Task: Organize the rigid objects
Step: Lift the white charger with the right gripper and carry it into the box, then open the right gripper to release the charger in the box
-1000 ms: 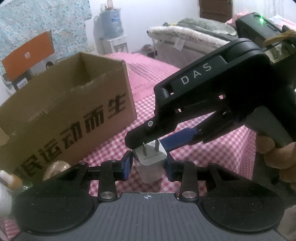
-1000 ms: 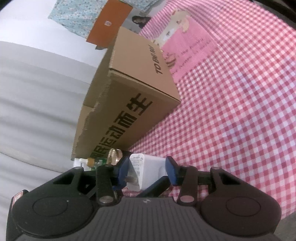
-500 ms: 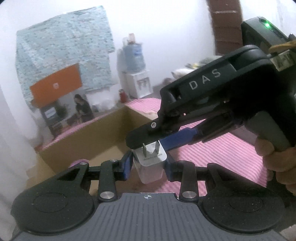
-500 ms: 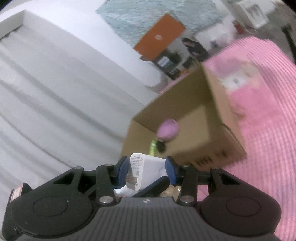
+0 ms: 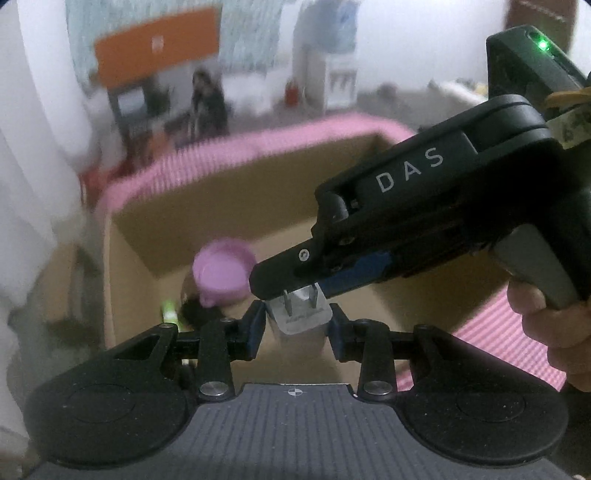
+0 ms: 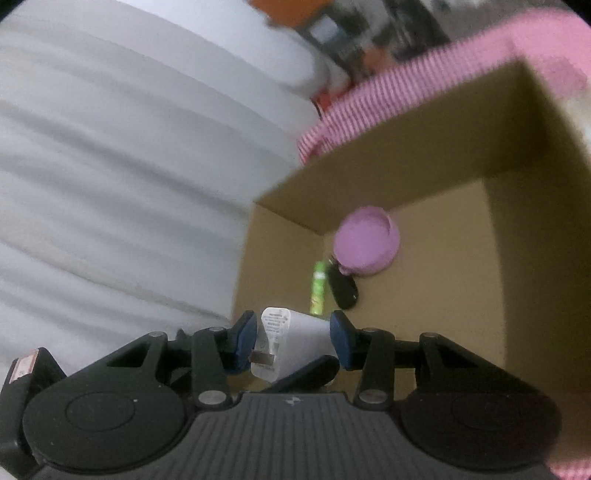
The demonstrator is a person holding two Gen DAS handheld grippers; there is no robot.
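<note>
Beside lid (image 6: 367,245), key fob (image 6: 343,286) (right-wrist view).

Background behind my cardboard box (image 5: 236,199) is motion-blurred, can't resolve it. White charger (image 5: 301,314): its prongs partly covered by the right gripper (image 5: 291,280). Black object (image 6: 343,284) in box too blurry to identify.

A white wall (image 5: 406,33) closes the far side of the room, blurred. Against it hang a pale blue patterned cloth (image 5: 251,40) and an orange panel (image 5: 155,44). A white water dispenser (image 5: 325,77) stands beside them. White curtain folds (image 6: 110,192) fill the left. A pink checked cloth (image 5: 517,332) covers the worktop.
</note>
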